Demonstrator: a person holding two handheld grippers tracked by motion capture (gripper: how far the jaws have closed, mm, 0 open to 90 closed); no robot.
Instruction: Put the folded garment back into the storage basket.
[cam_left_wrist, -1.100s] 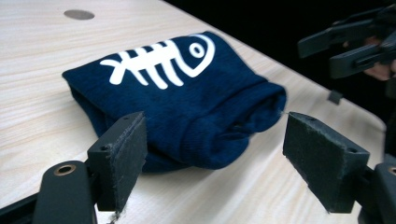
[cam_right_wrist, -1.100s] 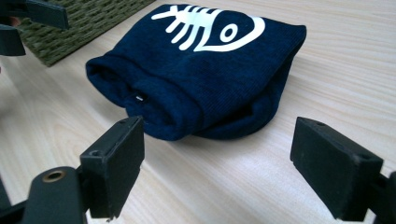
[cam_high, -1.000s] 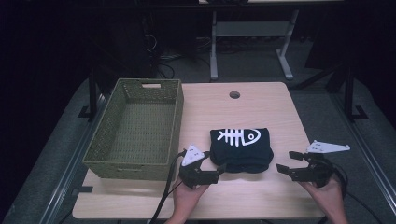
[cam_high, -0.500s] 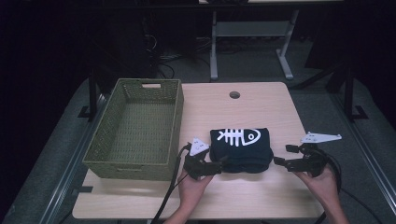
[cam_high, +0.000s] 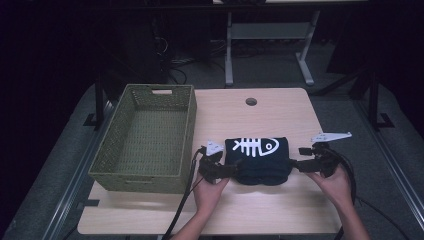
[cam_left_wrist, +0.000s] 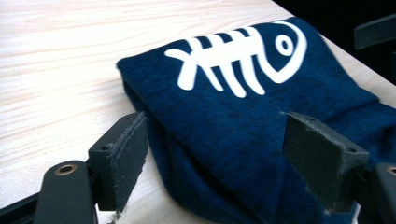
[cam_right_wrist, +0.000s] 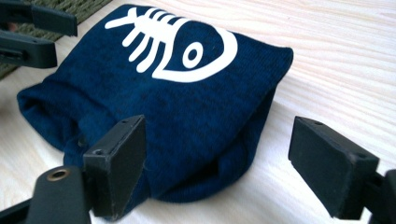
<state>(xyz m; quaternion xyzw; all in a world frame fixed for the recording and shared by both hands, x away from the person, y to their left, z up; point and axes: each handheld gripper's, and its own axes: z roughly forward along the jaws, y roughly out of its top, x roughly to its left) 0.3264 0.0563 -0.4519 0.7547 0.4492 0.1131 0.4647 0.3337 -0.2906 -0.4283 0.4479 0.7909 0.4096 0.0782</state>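
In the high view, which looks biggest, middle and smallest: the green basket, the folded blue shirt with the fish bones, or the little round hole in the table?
1. Green basket, biggest by far.
2. Folded blue shirt.
3. Round hole, smallest; it lies farther from the camera, but the gap is too big to matter.

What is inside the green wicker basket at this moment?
The basket holds nothing: its woven floor shows bare. The strip just behind its near wall is hidden. The folded navy cloth lies beside it on the table.

Navy folded cloth (cam_high: 260, 159) bearing a white fish-skeleton print (cam_high: 255, 146); olive-green woven basket (cam_high: 148, 137) beside it; pale wood-grain table (cam_high: 280, 112).
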